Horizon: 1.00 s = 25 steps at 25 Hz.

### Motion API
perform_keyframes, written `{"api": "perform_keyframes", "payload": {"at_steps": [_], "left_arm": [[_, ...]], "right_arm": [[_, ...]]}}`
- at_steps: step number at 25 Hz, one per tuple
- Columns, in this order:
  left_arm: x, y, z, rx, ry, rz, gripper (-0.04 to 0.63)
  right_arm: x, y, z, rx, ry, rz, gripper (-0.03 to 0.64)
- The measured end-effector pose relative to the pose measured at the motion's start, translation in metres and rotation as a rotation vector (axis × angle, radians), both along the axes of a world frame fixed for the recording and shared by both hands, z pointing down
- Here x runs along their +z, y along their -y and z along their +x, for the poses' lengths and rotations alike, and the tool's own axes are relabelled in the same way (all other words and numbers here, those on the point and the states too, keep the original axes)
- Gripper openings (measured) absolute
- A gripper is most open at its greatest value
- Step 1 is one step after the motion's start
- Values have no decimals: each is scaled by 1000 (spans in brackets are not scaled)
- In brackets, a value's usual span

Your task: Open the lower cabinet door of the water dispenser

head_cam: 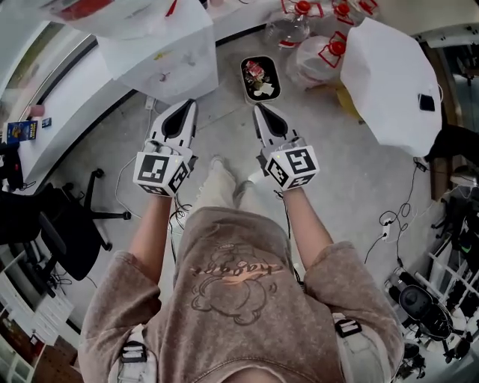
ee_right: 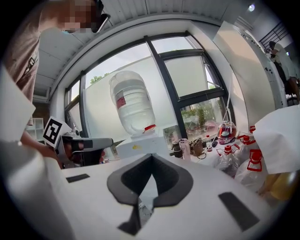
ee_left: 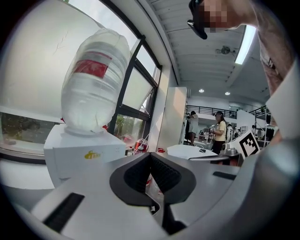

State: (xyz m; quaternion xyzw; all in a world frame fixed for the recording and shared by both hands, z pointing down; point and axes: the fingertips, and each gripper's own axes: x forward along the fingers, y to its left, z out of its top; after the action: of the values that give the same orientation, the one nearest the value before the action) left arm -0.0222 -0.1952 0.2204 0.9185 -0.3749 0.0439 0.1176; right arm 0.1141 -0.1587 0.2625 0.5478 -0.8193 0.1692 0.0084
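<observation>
The white water dispenser (head_cam: 166, 58) stands at the upper left of the head view with a large clear bottle (head_cam: 112, 13) upside down on top. I cannot make out its lower cabinet door in any view. Both grippers are held out side by side above the grey floor, short of the dispenser. The left gripper (head_cam: 187, 106) points at the dispenser's near corner, the right gripper (head_cam: 260, 109) beside it. In the left gripper view the dispenser (ee_left: 86, 152) and bottle (ee_left: 96, 79) rise beyond the shut left gripper (ee_left: 150, 154). The right gripper (ee_right: 151, 156) is shut and empty; the dispenser (ee_right: 138, 146) stands farther off.
A black tray (head_cam: 260, 78) with small items lies on the floor ahead of the right gripper. Several red-capped water bottles (head_cam: 318, 48) and a big white box (head_cam: 393, 82) stand at the upper right. An office chair (head_cam: 67, 224) is at the left, and cables (head_cam: 389, 224) at the right.
</observation>
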Motion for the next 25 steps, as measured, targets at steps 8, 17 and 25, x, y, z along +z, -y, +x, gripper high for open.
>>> {"api": "perform_keyframes", "payload": {"at_steps": [8,17,25], "left_arm": [[81,23,0,-17,-13,5,17],[187,47,0,-33,7,50,17],[276,63,1,-32,2,97,17]], "right_arm": [[89,29,3,-35,-5,15,6],[198,55,-8,-92,9,39,6],[286,85,-17,-135,10,87,6]]}}
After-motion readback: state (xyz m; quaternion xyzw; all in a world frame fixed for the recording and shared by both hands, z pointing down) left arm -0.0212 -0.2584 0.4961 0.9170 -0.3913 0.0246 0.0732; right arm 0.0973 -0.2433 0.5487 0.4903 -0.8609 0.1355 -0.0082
